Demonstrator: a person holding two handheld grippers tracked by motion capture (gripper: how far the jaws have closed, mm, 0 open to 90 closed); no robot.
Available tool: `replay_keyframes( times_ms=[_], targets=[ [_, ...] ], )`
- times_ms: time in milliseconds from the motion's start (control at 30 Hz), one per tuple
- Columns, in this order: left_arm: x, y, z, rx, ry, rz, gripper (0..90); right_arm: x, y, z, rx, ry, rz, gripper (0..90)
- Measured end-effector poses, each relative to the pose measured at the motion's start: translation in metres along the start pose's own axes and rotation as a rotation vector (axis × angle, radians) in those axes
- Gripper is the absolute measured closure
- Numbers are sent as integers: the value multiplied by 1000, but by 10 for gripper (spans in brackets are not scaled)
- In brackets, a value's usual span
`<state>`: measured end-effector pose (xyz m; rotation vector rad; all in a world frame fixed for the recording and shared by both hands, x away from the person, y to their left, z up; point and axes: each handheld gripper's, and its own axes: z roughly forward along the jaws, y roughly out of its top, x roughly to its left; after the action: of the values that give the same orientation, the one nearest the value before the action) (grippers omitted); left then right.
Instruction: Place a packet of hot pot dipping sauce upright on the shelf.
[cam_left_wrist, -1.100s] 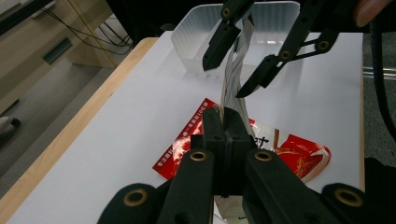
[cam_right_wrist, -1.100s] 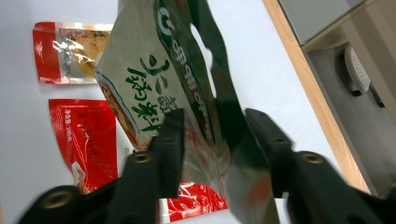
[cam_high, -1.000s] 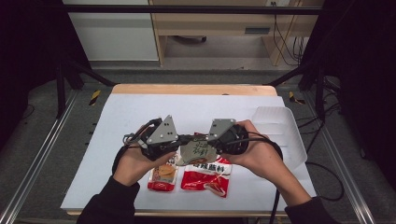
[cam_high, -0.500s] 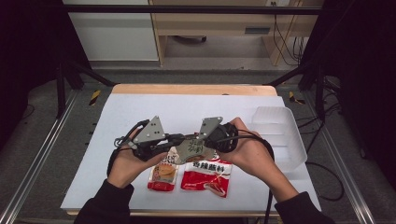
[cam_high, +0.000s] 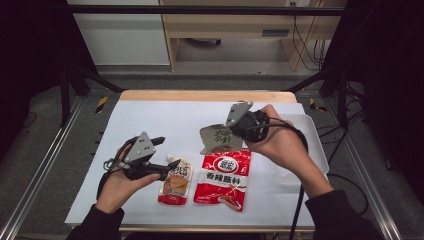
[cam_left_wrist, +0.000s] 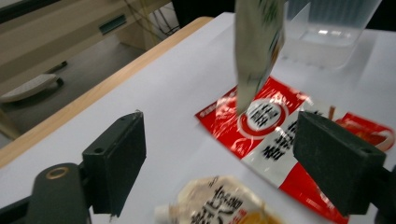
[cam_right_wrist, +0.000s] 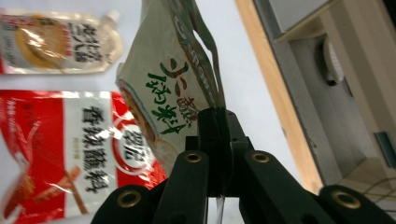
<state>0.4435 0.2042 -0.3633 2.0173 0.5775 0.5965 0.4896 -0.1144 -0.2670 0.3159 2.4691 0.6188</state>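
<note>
My right gripper (cam_high: 231, 131) is shut on the edge of a beige sauce packet (cam_high: 216, 138) with green lettering and holds it up above the table. From the right gripper view the beige packet (cam_right_wrist: 173, 84) hangs from the closed jaws of my right gripper (cam_right_wrist: 217, 122). My left gripper (cam_high: 164, 154) stands open at the left, over the top of a small spouted pouch (cam_high: 175, 182). A red sauce packet (cam_high: 222, 177) lies flat beside the pouch. In the left gripper view, my left gripper (cam_left_wrist: 226, 168) has nothing between its jaws, and the red packet (cam_left_wrist: 275, 135) lies ahead.
A clear plastic container (cam_high: 311, 145) stands at the right of the white table cover (cam_high: 150, 120), behind my right hand. In the left gripper view the container (cam_left_wrist: 327, 28) sits beyond the hanging beige packet (cam_left_wrist: 259, 42). A wooden table edge (cam_high: 200, 95) runs along the far side.
Both grippers were together on the beige packet. The left has let go, opened and moved left and nearer. The right has carried the packet up and to the right.
</note>
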Motion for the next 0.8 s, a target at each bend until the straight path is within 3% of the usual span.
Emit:
replay_keyframes(
  times_ms=[67, 100, 167, 200, 233, 300, 400, 533, 667, 800],
  targets=[
    [6, -16, -2, 15, 19, -26, 118, -10, -6, -7, -3, -18, 13, 900],
    [11, -27, -3, 29, 24, -44, 101, -22, -15, -16, -6, -45, 38, 900],
    [13, -32, -4, 35, 34, -52, 94, -26, -18, -19, -7, -54, 43, 900],
    [15, -39, -5, 32, 48, -59, 87, -37, -29, -28, -12, -89, 65, 900],
    [17, -49, -6, 31, 57, -72, 83, -40, -32, -31, -14, -101, 71, 900],
    [18, -53, -7, 29, 67, -79, 79, -45, -38, -34, -17, -116, 84, 900],
    [22, -66, -17, 19, 106, -116, 79, -62, -66, -45, -15, -180, 141, 900],
    [22, -79, -26, 11, 132, -141, 79, -74, -96, -45, 2, -222, 174, 900],
    [23, -98, -34, -10, 194, -172, 79, -85, -125, -40, 24, -244, 199, 900],
    [26, -102, -38, -33, 228, -199, 79, -93, -143, -34, 24, -260, 223, 900]
  ],
)
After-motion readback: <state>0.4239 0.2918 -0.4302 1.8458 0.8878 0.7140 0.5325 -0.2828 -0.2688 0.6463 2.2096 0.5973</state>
